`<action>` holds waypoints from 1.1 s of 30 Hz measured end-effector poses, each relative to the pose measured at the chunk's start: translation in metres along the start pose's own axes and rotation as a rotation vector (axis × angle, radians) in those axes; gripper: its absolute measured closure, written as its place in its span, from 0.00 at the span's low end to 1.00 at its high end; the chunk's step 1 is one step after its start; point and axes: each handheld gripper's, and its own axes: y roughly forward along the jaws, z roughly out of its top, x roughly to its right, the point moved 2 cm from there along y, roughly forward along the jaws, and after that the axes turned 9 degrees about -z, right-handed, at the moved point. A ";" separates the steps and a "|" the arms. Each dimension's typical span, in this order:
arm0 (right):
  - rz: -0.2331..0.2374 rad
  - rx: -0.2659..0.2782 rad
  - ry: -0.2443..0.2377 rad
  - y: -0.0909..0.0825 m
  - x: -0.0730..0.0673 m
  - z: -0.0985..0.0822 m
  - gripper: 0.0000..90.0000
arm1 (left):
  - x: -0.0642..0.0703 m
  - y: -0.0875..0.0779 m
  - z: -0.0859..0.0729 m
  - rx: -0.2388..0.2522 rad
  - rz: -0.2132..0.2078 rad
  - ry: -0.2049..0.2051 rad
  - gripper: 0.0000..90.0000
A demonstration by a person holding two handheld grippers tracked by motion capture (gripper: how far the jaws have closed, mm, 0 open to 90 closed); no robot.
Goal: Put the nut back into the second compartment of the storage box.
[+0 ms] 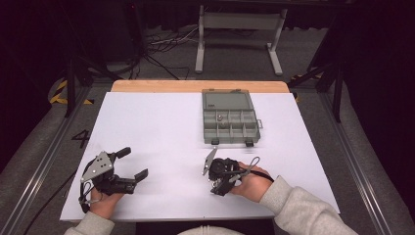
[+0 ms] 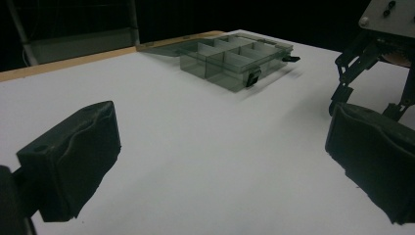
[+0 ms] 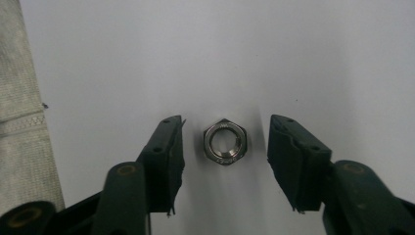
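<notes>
I've got the right gripper (image 3: 225, 164) pointed down at the white table (image 1: 161, 127), jaws apart w/ a steel hex nut (image 3: 225, 141) lying flat between them, not touching either pad. The nut sits near the table's front edge, well apart from the open grey organizer box (image 1: 230, 117) farther back (lid flipped away, a couple small bits in its compartments, can't tell what). My guess: the nut is small, rigid, fairly dense for its size, and slick on polished faces, so I'd close on two opposite flats, not corners, or it may twist or skate out. The left gripper (image 1: 131, 163) rests low at the front left, jaws wide apart, nothing in them.
</notes>
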 end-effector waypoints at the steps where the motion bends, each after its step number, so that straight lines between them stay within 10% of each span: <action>1: 0.003 -0.002 0.002 0.001 0.000 0.000 0.66 | 0.000 0.000 0.000 0.000 -0.001 0.000 0.01; 12: -0.006 -0.001 -0.023 -0.009 0.004 0.007 0.78 | 0.000 -0.001 0.000 -0.001 0.000 0.003 0.01; 33: -0.191 0.066 0.038 -0.076 0.082 0.038 0.78 | -0.001 -0.002 0.000 0.011 0.000 -0.002 0.01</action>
